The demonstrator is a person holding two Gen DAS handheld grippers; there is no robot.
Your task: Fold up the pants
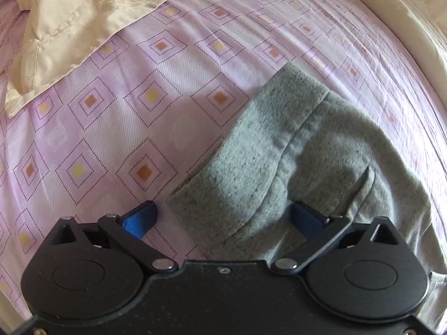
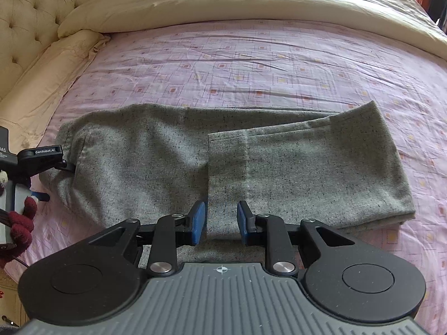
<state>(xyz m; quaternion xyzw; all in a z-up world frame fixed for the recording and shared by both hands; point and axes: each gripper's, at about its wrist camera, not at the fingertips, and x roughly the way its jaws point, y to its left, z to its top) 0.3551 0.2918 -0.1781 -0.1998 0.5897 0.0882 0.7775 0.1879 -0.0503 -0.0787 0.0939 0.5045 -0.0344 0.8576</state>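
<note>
The grey flecked pants (image 2: 223, 162) lie folded across mid-frame on the pink patterned bedsheet (image 2: 251, 64). The right gripper (image 2: 222, 223) hovers released over their near edge; the left gripper (image 1: 223, 217), spread wide, seems to straddle the waistband.

Pants (image 2: 223, 164) on bedsheet (image 2: 251, 64), before duvet (image 2: 237, 2)
</note>
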